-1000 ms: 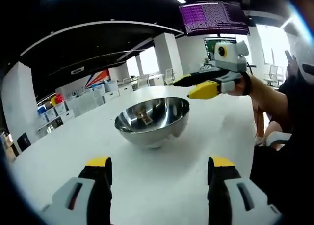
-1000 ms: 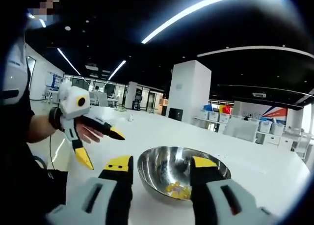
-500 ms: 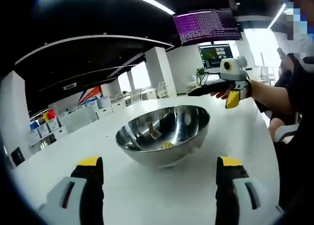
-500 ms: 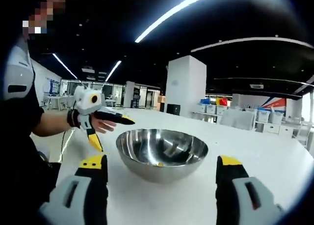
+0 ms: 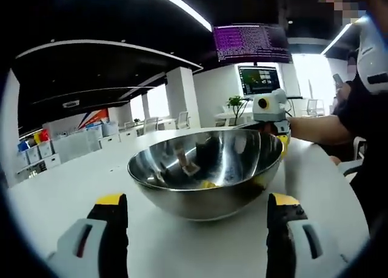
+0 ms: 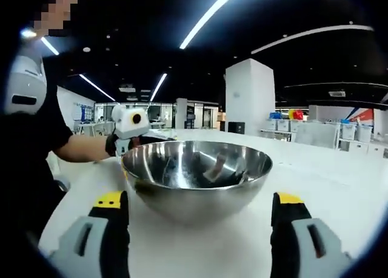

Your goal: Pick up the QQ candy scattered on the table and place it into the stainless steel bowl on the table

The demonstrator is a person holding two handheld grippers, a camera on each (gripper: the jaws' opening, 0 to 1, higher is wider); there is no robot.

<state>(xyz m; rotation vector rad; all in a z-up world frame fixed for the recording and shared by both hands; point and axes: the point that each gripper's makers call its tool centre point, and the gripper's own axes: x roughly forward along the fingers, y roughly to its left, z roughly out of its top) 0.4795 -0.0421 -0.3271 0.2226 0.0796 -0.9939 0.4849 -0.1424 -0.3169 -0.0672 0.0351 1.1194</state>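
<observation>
QQ candy (image 5: 207, 184) lay as a small yellow heap at the bottom of the stainless steel bowl (image 5: 206, 175), which stood on the white table (image 5: 54, 193) in the middle of the left gripper view. I could not tell whether any candy remained on the table.

In the left gripper view, the left gripper (image 5: 197, 220) rose from the bottom edge with its two yellow-tipped jaws far apart, one at the lower left and one at the lower right. Nothing was between them, and the bowl stood just beyond the tips without touching them. At the right of this view, behind the far rim of the bowl, the right gripper (image 5: 280, 138) appeared, held by a person's hand (image 5: 297, 127) with the arm reaching in from the right edge. The bowl hid most of its jaws there. At the top right hung a screen (image 5: 251, 42) with purple text.

In the right gripper view, the left gripper (image 6: 128, 145) showed at the left, behind the bowl's rim, held by a person's arm (image 6: 85, 149) coming from the left edge; its jaws were mostly hidden by the bowl (image 6: 197, 175). The bowl stood in the centre on the table (image 6: 339, 181). The right gripper (image 6: 199, 220) rose from the bottom with jaws spread wide, the bowl seen between them, and they held nothing. A white pillar (image 6: 250, 96) stood in the upper right background.
</observation>
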